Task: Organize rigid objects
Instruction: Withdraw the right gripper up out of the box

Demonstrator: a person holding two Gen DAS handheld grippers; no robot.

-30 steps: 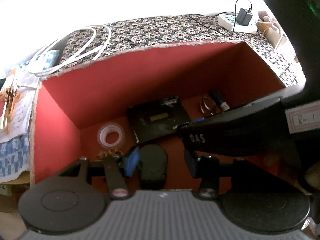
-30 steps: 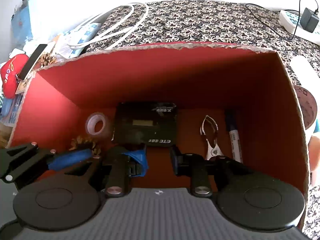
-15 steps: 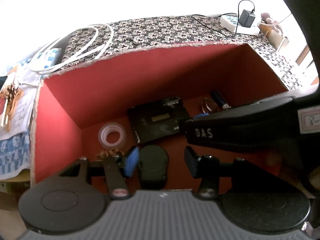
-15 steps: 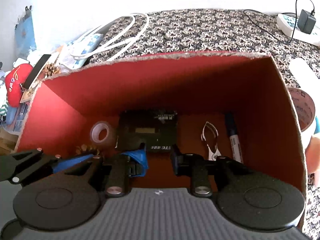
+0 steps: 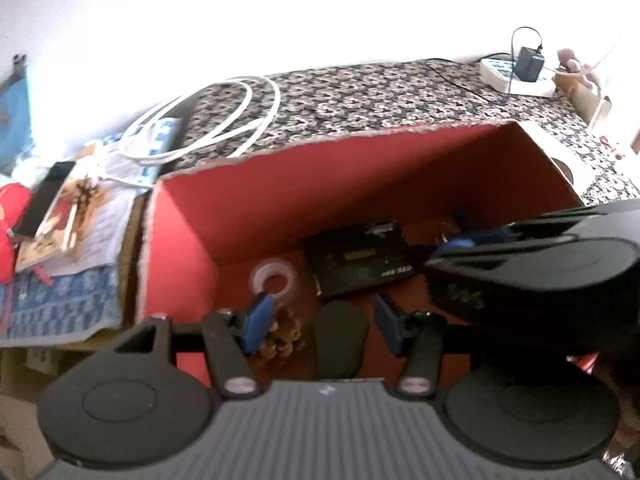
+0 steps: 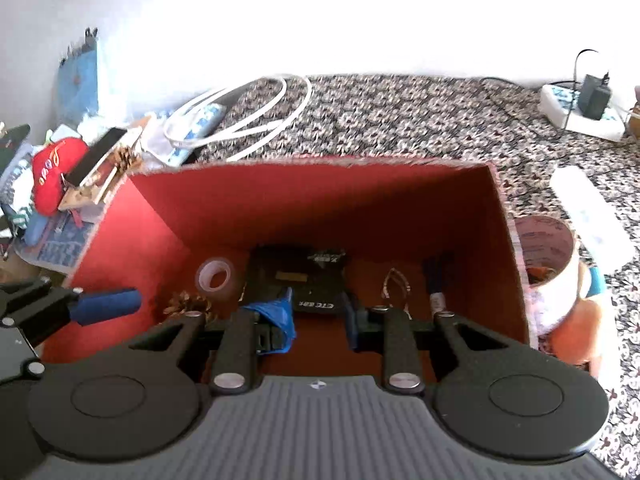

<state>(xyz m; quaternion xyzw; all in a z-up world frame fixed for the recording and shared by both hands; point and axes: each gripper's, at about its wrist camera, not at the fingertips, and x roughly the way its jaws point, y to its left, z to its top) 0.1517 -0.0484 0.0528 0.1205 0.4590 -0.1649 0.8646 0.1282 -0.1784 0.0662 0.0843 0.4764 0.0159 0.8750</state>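
Observation:
A red-lined box (image 5: 280, 192) (image 6: 320, 200) holds a black device (image 5: 356, 260) (image 6: 304, 276), a clear tape roll (image 5: 274, 278) (image 6: 214, 280), a pine cone (image 5: 282, 336) (image 6: 186, 304), a dark oval object (image 5: 340, 340), metal clippers (image 6: 396, 284) and a blue marker (image 6: 434, 280). My left gripper (image 5: 322, 322) is open and empty above the oval object. My right gripper (image 6: 320, 316) is open and empty over the box's near side. The right gripper's body (image 5: 540, 272) hides the box's right part in the left wrist view.
The box stands on a patterned cloth (image 6: 400, 120). A white cable coil (image 5: 208, 120) (image 6: 248, 116) lies behind it. Books, a phone and a red item (image 6: 56, 168) lie left. A tape roll (image 6: 548, 264) and white object (image 6: 588, 212) lie right. A power strip (image 5: 516, 74) is far right.
Both grippers have pulled back and up from the box, so more of the table shows. Both stayed open and empty. The items in the box have not moved.

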